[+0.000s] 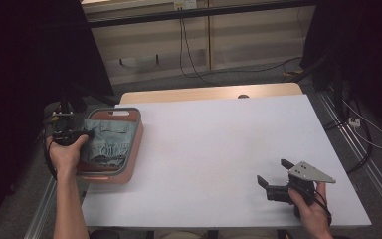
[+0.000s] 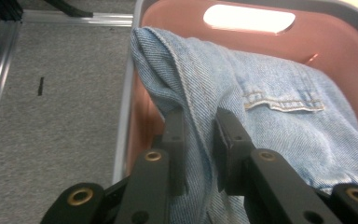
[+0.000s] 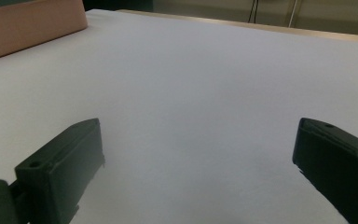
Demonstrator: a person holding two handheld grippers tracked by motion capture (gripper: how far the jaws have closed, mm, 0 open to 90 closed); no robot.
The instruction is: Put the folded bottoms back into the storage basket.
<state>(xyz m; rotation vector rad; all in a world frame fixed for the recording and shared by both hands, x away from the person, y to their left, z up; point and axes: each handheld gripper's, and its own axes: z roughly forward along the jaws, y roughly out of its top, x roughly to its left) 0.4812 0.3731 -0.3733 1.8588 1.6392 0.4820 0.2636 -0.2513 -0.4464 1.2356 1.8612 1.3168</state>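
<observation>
A pair of light blue jeans [image 1: 110, 143] lies bunched in a pink basket [image 1: 134, 149] with a grey rim at the table's left edge. My left gripper [image 1: 82, 133] reaches in over the basket's left rim. In the left gripper view its jaws pinch a folded edge of the jeans [image 2: 279, 126], so the left gripper [image 2: 199, 140] is shut on the denim. My right gripper [image 1: 272, 172] rests low over the table near the front right corner, held by a hand. Its jaws stand wide apart over bare white tabletop, with nothing between them in the right gripper view, where the right gripper [image 3: 198, 154] is open.
The white table [image 1: 219, 149] has a wooden strip along its far edge. A side of the pink basket [image 3: 28, 28] appears at the upper left of the right gripper view. Grey carpet, cables and metal rails [image 2: 0, 93] surround the table.
</observation>
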